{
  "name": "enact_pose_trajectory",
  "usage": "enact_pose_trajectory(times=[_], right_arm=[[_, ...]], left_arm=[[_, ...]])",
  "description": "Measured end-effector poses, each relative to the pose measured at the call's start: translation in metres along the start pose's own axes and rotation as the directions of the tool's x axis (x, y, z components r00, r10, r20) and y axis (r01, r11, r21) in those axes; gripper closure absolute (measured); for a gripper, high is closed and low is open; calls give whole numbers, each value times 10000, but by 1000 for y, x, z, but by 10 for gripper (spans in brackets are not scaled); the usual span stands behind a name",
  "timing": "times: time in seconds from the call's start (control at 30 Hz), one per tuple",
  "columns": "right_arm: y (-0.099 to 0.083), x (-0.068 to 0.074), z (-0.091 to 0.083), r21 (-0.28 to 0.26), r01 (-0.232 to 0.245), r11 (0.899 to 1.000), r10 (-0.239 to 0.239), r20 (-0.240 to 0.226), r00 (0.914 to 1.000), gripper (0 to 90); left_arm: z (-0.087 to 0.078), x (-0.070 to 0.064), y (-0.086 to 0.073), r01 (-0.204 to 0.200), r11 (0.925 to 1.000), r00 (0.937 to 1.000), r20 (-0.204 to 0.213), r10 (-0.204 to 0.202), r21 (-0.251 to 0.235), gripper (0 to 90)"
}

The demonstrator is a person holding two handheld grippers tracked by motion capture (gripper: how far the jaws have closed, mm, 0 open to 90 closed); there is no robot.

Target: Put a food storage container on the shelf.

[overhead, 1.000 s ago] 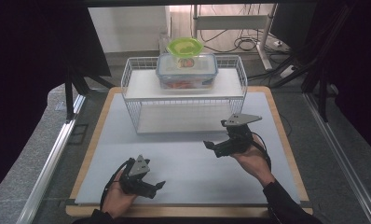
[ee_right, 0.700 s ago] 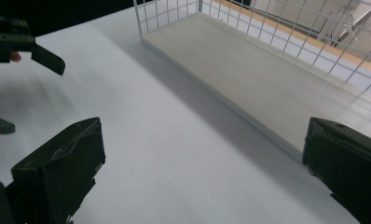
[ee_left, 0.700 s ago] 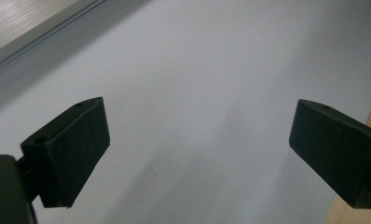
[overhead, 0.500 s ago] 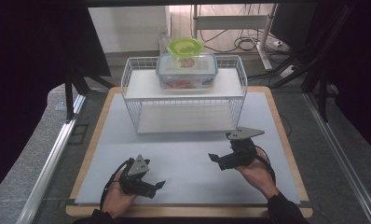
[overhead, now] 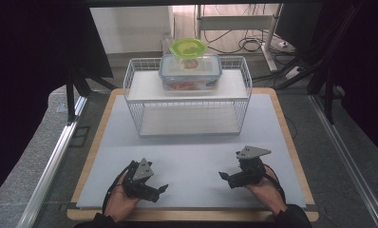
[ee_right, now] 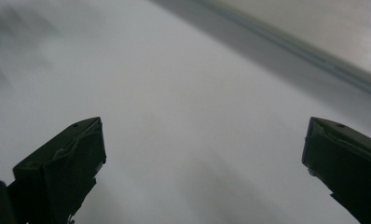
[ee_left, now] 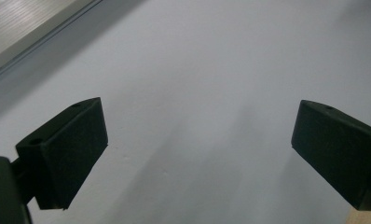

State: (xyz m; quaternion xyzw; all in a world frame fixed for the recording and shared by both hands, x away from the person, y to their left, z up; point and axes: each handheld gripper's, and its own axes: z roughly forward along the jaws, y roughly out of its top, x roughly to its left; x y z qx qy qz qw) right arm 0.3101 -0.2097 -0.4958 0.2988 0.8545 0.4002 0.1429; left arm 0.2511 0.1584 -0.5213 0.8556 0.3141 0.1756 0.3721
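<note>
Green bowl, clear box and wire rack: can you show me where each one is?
green bowl [overhead: 188, 47], high view, on its inside
clear box [overhead: 190, 72], high view, on its lid
wire rack [overhead: 132, 111], high view, on its left wall

The high view looks forward and down over the whole pale grey table. Both gripper views sit close above that same surface, each looking out between 2 black jaws.
</note>
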Motion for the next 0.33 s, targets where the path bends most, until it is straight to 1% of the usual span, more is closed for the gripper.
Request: enact_pose_trajectory(times=[0.13, 0.33], right_arm=[[-6, 2, 4, 425, 61, 9991, -57, -100, 9999, 0], [-7, 2, 6, 529, 129, 9985, -128, -18, 9999, 0]], left_arm=[[0, 0, -1, -14, 10000, 10000, -39, 14, -34, 32], [1, 0, 0, -65, 10000, 10000, -70, 64, -42, 30]])
